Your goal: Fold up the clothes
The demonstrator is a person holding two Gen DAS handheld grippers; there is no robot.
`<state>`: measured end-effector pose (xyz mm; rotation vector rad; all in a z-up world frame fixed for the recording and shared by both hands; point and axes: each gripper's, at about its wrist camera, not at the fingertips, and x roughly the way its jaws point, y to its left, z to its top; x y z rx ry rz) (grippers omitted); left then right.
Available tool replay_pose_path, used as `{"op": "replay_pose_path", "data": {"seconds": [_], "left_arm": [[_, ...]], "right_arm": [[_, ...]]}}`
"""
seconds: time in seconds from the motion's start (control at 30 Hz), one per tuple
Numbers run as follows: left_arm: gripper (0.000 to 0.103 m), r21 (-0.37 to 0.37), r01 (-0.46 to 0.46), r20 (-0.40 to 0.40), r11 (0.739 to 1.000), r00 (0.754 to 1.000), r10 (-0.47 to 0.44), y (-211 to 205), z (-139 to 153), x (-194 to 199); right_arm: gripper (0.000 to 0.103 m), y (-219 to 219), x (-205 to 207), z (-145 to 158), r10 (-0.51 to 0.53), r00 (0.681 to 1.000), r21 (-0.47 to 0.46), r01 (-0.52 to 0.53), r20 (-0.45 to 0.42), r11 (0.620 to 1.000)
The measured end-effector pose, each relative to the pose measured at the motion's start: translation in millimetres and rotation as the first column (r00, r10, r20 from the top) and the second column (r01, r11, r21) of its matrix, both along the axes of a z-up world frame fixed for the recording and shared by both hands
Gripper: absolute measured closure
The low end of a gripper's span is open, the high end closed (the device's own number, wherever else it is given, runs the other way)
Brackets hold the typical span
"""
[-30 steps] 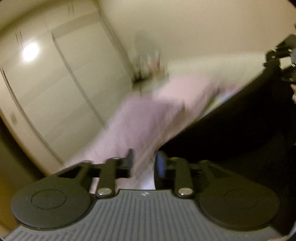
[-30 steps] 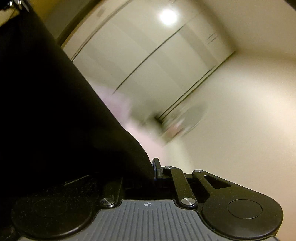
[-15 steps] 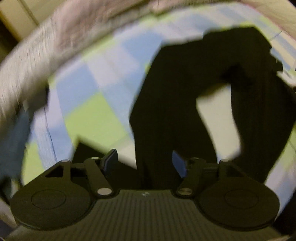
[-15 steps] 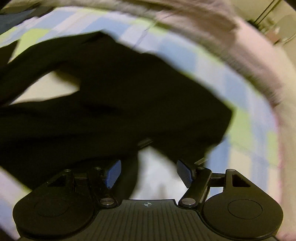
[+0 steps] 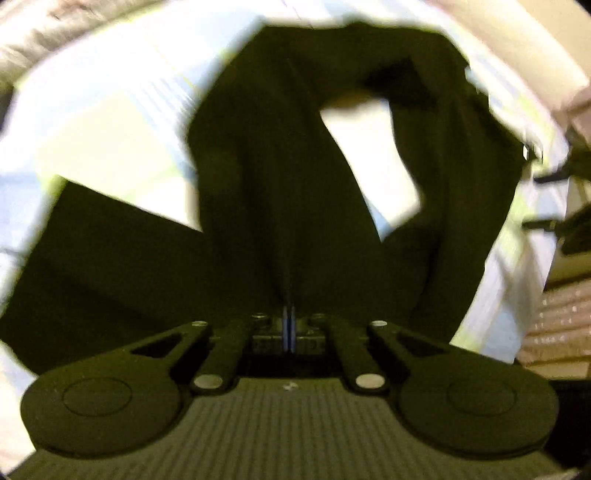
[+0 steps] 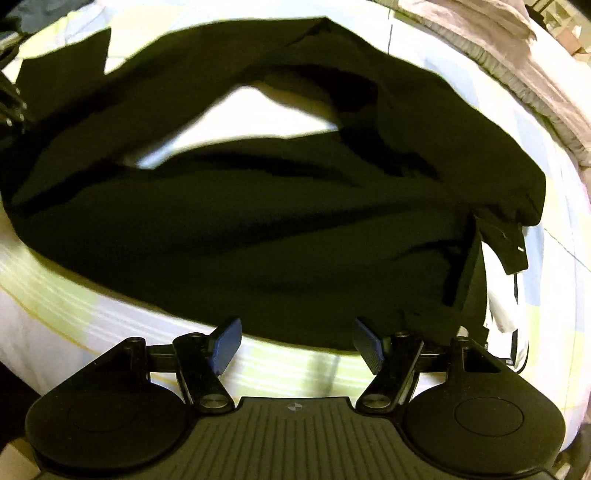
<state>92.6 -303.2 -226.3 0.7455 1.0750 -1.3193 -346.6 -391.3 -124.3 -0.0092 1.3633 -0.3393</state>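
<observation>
The left gripper (image 5: 288, 328) has just snapped together, apparently on nothing (blurred view). The right gripper (image 6: 295, 345) stands apart, empty, at the near hem of the black garment (image 6: 258, 221) crumpled on the checked bedsheet (image 6: 92, 314). Only the right view shows a grey blanket (image 6: 517, 55) at the sheet's far edge.

- Checked bedsheet (image 6: 92, 314), pale blue, green and white squares, spread underneath.
- Grey-pink blanket (image 6: 524, 62) bunched along sheet's far edge.
- Dark blue cloth (image 6: 44, 14), top-left corner.
</observation>
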Motion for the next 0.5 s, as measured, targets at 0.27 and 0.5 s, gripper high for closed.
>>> {"op": "replay_pose_path", "data": {"seconds": [0.27,0.5], "left_arm": [[0.09,-0.194,-0.275,0.291,0.942,0.901,0.323,2.2,124.8,180.7],[0.052,-0.164,-0.335,0.371,0.928,0.851,0.373,24.5,116.1,202.8]], "right_arm": [[0.033,11.9,52.3,20.3,0.016,0.998,-0.057,-0.013,0.055,0.998],[0.033,1.9,65.2,-1.1,-0.03,0.999,-0.05,0.031,0.027,0.998]]}}
